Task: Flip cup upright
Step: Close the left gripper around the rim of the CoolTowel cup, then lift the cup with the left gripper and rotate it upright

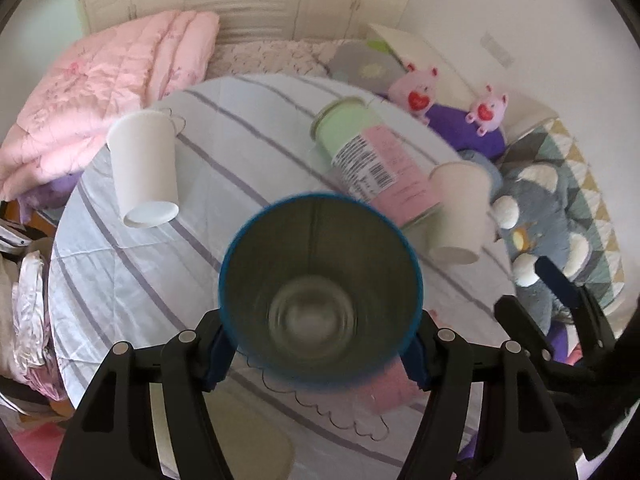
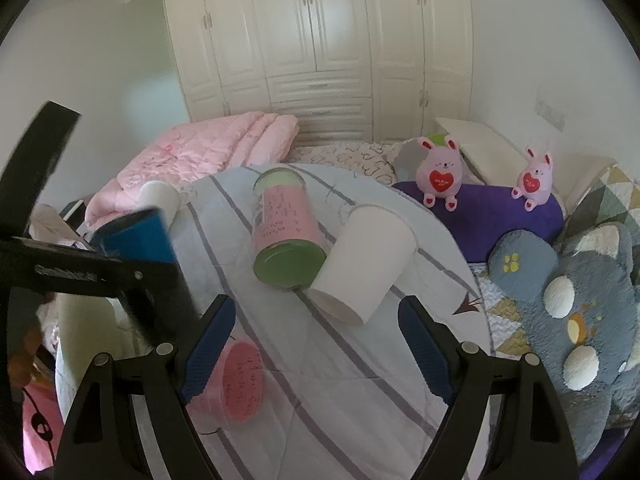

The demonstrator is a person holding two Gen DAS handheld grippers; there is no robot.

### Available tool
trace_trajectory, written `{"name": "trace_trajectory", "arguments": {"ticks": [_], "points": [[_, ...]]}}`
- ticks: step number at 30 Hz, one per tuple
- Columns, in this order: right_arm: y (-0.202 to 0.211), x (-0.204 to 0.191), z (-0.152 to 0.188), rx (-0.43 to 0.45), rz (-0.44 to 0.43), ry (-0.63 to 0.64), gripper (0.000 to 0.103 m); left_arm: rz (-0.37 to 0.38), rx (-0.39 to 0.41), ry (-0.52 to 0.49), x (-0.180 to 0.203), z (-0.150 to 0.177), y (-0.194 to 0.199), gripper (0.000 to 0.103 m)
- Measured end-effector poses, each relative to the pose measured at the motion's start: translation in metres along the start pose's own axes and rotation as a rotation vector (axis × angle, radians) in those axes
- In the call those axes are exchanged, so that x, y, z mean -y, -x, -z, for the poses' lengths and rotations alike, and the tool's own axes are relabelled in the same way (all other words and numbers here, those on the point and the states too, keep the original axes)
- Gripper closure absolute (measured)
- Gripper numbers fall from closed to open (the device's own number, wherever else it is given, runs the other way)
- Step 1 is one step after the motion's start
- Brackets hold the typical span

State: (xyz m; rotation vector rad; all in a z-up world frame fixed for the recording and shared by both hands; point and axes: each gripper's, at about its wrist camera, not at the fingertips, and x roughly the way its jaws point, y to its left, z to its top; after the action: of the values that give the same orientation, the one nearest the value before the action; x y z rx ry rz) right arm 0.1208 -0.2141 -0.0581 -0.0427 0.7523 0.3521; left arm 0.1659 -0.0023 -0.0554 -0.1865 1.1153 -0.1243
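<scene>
My left gripper (image 1: pixel 318 354) is shut on a blue cup (image 1: pixel 320 292) and holds it above the striped cloth, mouth toward the camera, grey inside showing. In the right wrist view the blue cup (image 2: pixel 136 236) shows at the left, held by the left gripper (image 2: pixel 120 276). My right gripper (image 2: pixel 316 344) is open and empty above the cloth, just short of a white paper cup (image 2: pixel 366 262) that stands upside down, tilted against a pink and green can (image 2: pixel 286 232). A second white paper cup (image 1: pixel 144 164) stands upside down at the left.
The round table (image 1: pixel 120 280) wears a white cloth with purple stripes. A pink cup (image 2: pixel 236 382) lies near the right gripper's left finger. Pink quilt (image 1: pixel 92 92), plush bunnies (image 2: pixel 438 176) and a grey plush (image 2: pixel 580 312) surround the table. White wardrobes (image 2: pixel 320 40) stand behind.
</scene>
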Motion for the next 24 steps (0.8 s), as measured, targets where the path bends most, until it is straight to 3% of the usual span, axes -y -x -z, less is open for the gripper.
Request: {"name": "trace_trajectory", "arguments": {"ticks": [14,20,24], "points": [[0.043,0.005,0.006,0.071,0.02,-0.019,0.018,0.012,0.072,-0.043,0.017,0.033,0.058,0.035],[0.059,0.008,0.014,0.091,0.018,-0.027,0.018,0.01,0.016,-0.135,0.037,0.07,0.082,0.035],[0.064,0.016,0.023,0.094,0.012,-0.05,0.018,0.011,-0.075,-0.237,0.06,0.097,0.081,0.035]]}}
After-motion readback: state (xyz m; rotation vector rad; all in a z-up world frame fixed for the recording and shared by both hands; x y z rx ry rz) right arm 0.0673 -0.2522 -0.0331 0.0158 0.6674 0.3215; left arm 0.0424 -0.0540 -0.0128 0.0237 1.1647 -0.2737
